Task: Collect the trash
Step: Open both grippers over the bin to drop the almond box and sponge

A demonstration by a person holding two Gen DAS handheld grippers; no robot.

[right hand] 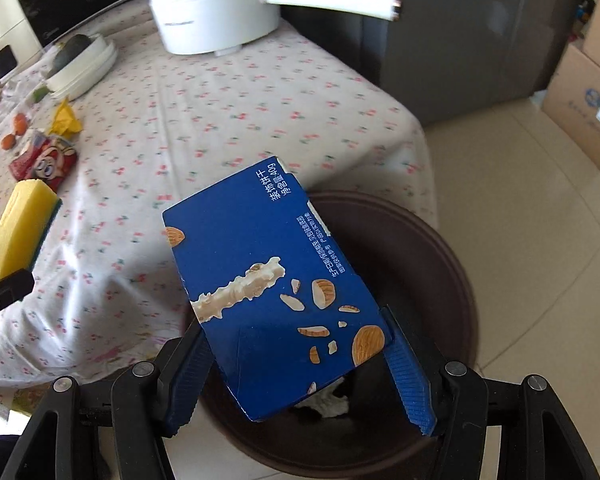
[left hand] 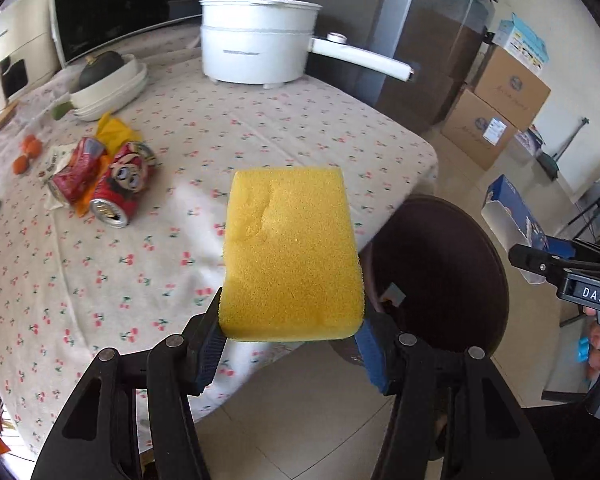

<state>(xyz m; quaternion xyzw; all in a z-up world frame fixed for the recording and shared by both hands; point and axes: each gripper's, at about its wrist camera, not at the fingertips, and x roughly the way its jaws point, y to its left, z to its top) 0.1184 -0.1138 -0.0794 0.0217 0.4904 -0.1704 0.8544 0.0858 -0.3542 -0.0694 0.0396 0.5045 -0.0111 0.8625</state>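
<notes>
Now you hold the blue biscuit box (right hand: pixel 276 280) in the right claw (right hand: pixel 296 364), closed on its lower end, just above the dark bin (right hand: pixel 440 264) beside the bench (right hand: pixel 220 120), probably to drop it in. Your left claw (left hand: pixel 292 344) grips a yellow sponge (left hand: pixel 290 252). Crushed red cans (left hand: pixel 104 176) wait on the bench.

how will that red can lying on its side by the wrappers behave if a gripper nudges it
The red can lies on its side on the tablecloth, so it will probably roll. Its open top suggests it's empty, so likely light and easy to dent. The crumpled wrappers touching it may block rolling that way.
</notes>
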